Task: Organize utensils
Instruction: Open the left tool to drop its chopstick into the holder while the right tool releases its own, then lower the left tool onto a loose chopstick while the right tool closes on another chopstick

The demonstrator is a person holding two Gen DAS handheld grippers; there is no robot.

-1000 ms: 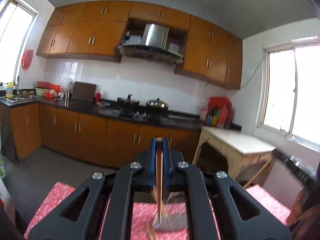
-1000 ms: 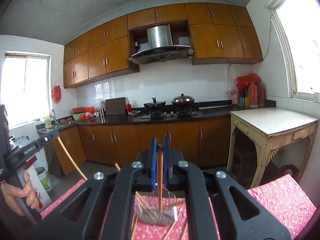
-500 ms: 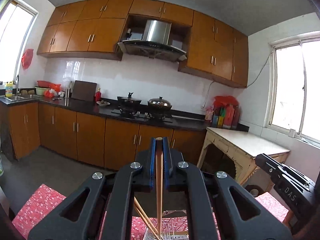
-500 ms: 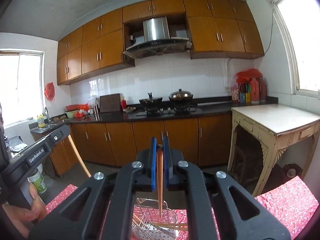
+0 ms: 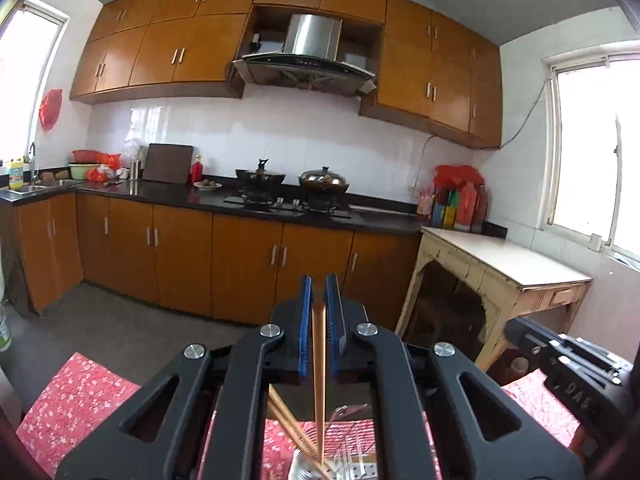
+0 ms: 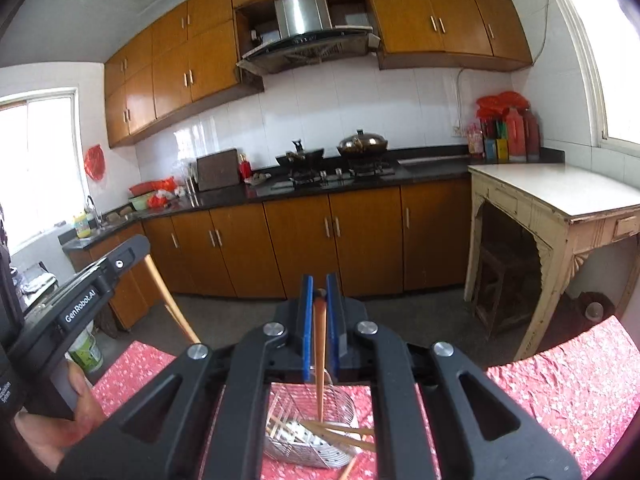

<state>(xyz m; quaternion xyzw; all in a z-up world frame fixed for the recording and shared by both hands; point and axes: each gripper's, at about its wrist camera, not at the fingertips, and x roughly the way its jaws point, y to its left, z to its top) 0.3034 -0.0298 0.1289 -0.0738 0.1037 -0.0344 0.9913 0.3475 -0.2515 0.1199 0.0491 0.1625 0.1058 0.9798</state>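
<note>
Your left hand-held gripper (image 5: 319,300) has a single wooden chopstick (image 5: 319,364) between its blue pads, hanging tip-down below the fingers. The pads have just begun to part, and a thin gap shows on either side of the stick, so the clamp looks to be letting go rather than pressing. Directly under that tip sits the wire utensil basket (image 5: 352,464), with other chopsticks (image 5: 286,416) already leaning inside it, which is why you hold the stick upright: it can slide straight down into the basket.

Your right hand-held gripper (image 6: 319,300) does the same with its own chopstick (image 6: 319,360); its pads have just been opening too, standing slightly apart from the wood, with the tip over the mesh basket (image 6: 336,404) just below and ahead of the fingers. The basket rests on the red flowered surface (image 6: 560,380). To the left of this gripper your other hand (image 6: 60,420) shows, carrying the left tool.

Compared with a second ago, both grippers have dropped and moved in over the basket, which now lies right beneath the tips instead of farther ahead. The pads, then tight on the sticks, now show daylight beside them.
</note>
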